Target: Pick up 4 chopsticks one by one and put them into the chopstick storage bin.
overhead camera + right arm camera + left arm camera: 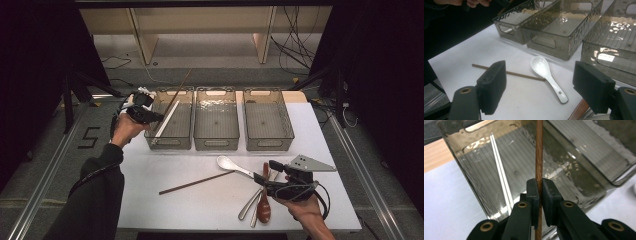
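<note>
My left gripper point(539, 195) is pinching a brown wooden chopstick point(539, 150), its black pads pressed flat against the thin round shaft from both sides. Along the jaws, the stick's long axis runs straight up and away from them, slightly past the pads below too. From the high view the same chopstick point(179, 91) slants up from the gripper point(150, 116), its far tip pointing past the back rim of the leftmost bin point(170, 136), out over the floor. That bin, smoky translucent plastic with a ribbed bottom and dimpled walls, sits directly under and beyond the jaws; a white chopstick point(501, 173) lies lengthwise inside, just left of my held one.

My right gripper point(539, 87) hangs with its jaws spread wide and nothing between the pads. Just ahead of them lies a glossy white ceramic soup spoon point(547, 76), bowl away from me, and a second brown chopstick point(506, 72) crosswise, touching the spoon's neck. Beyond stand the three bins side by side.
</note>
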### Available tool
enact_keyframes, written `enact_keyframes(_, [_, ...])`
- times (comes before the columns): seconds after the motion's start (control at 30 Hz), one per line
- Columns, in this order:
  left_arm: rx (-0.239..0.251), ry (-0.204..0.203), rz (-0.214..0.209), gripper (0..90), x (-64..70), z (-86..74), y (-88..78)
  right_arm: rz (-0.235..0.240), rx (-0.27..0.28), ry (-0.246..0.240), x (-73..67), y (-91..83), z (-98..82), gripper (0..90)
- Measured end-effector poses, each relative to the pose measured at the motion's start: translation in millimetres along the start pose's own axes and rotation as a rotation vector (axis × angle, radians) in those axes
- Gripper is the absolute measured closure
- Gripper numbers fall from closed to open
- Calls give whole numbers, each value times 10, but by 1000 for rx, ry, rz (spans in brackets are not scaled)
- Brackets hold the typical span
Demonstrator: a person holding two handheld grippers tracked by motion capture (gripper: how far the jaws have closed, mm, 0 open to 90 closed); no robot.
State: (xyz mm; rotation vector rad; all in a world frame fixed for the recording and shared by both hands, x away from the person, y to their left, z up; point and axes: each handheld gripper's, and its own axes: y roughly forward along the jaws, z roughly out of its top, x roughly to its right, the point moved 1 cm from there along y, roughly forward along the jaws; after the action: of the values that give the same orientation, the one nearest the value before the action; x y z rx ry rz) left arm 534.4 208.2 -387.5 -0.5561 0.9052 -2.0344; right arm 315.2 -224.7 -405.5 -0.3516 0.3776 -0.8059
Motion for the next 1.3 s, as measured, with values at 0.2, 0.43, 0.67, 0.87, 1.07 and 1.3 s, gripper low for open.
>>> enact_keyframes(0.2, [4,-30,11,836,-37,-56,67,2,0,-2,-2,1,1,280])
enact_keyframes(0.43, [-9,-52,12,835,-56,-114,126,1,0,0,0,2,1,280])
enact_keyframes(0.67, [-40,-57,34,835,-105,-184,196,2,0,0,2,4,0,280])
enact_keyframes(0.87, [-50,-78,41,834,-131,-224,234,1,0,3,4,4,0,280])
enact_keyframes(1.07, [-47,-87,42,831,-131,-233,241,1,-1,2,2,6,0,280])
enact_keyframes(1.3, [-57,-102,35,819,-147,-253,267,1,1,2,1,1,0,280])
